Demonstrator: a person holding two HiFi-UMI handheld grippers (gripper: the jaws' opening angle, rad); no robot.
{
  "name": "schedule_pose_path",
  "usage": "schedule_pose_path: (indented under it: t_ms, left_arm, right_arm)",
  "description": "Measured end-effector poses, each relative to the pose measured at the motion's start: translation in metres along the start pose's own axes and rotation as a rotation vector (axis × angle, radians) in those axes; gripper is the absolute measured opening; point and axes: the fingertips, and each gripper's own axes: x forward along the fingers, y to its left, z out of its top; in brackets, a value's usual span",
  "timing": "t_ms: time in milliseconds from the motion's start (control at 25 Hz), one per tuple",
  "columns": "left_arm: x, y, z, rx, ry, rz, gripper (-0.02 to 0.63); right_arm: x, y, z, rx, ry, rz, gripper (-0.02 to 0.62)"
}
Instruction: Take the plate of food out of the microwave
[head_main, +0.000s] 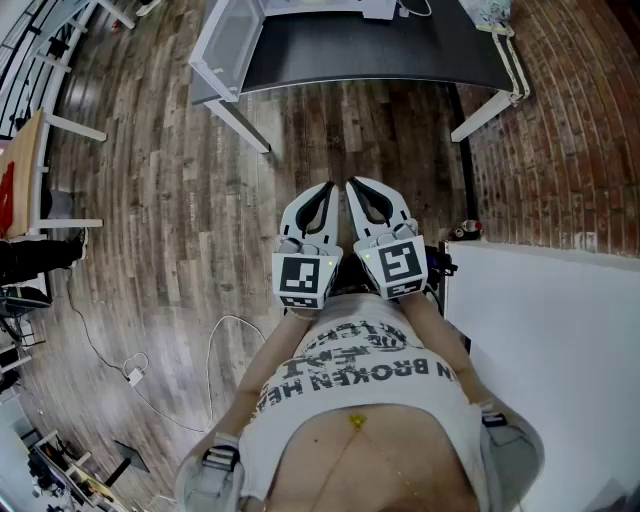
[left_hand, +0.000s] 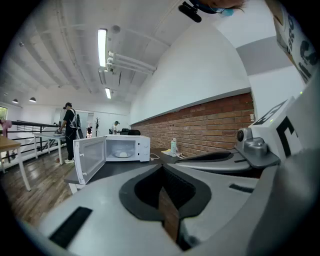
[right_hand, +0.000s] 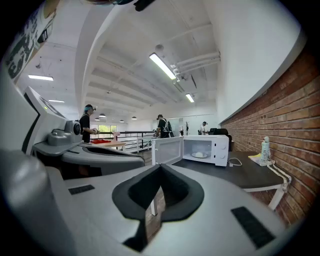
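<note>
A white microwave (left_hand: 135, 148) stands on a dark table (left_hand: 115, 170) some way ahead, its door (left_hand: 90, 159) swung open to the left. A plate of pale food (left_hand: 122, 154) sits inside it. The right gripper view shows the same microwave (right_hand: 220, 149), door (right_hand: 167, 151) and plate (right_hand: 200, 155). I hold both grippers side by side close to my body, over the wooden floor and well short of the table (head_main: 400, 55). The left gripper (head_main: 325, 190) (left_hand: 162, 170) and right gripper (head_main: 355, 185) (right_hand: 160, 167) are both shut with nothing between their jaws.
A small bottle (right_hand: 265, 149) and a cable lie on the table's right end by the brick wall (left_hand: 210, 125). A white surface (head_main: 560, 330) is at my right. A cable (head_main: 135, 375) trails on the floor at the left. Several people stand at tables far back.
</note>
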Motion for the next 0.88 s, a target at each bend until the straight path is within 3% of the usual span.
schedule_pose_path:
  t_ms: [880]
  left_arm:
    - [0.009, -0.017, -0.007, -0.023, -0.001, 0.043, 0.008]
  right_arm:
    - [-0.01, -0.028, -0.009, 0.073, -0.034, 0.03, 0.009]
